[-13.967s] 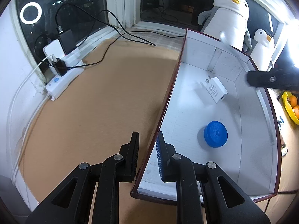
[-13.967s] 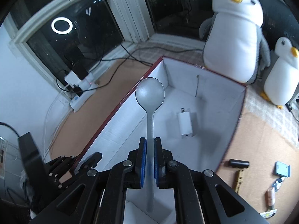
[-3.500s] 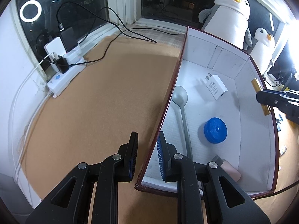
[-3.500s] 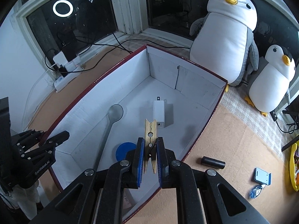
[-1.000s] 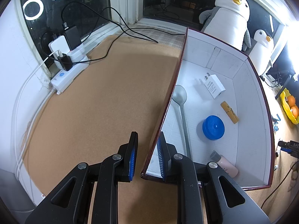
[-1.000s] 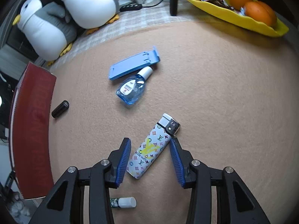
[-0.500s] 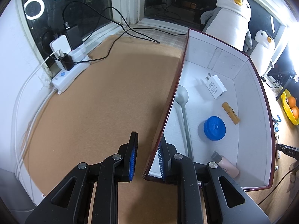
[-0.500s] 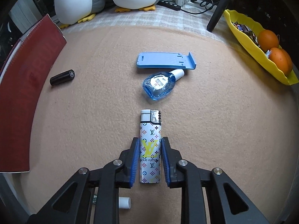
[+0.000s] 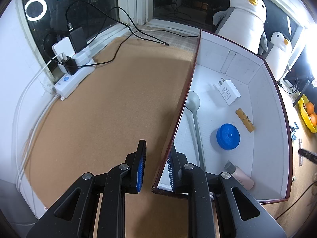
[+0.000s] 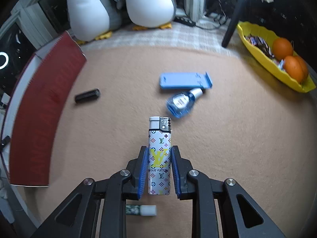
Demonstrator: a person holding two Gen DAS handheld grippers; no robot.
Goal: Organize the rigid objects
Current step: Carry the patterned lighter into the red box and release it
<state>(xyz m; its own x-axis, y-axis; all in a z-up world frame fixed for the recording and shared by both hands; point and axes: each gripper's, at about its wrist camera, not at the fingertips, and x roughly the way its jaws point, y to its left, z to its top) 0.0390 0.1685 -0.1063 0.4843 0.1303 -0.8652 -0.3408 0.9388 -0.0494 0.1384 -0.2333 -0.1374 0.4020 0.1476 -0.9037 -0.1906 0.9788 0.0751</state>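
Both grippers are seen from their own wrist cameras. By the right gripper (image 10: 159, 170) a patterned lighter (image 10: 159, 154) is clamped between the blue pads; its body is pressed on both sides, and its silver and white head points away from the camera, over the tan carpeted surface (image 10: 227, 138).

Further out on that surface, a small blue bottle (image 10: 181, 103) is found lying on its side, its white cap just beside a flat blue phone stand (image 10: 184, 81). A short black cylinder (image 10: 87, 95) is placed near the red outer wall of the box (image 10: 45, 107), toward the left edge. A small green and white tube (image 10: 141, 210) is partly hidden under the gripper at the near edge. At the far right corner a yellow tray (image 10: 257, 55) holding oranges is seen.

The left gripper (image 9: 155, 168) is set astride the box's near left wall (image 9: 178, 117), one finger outside and one inside, with a gap left on the outer side, so the jaws are not closed on the wall.

Inside the white box a grey spoon (image 9: 195, 117) is laid along the left wall, a white charger (image 9: 228, 92) near the far wall, a wooden clothespin (image 9: 244, 120) toward the right wall, a blue round lid (image 9: 227, 136) in the middle, and a pink bottle (image 9: 239, 176) at the near right corner.
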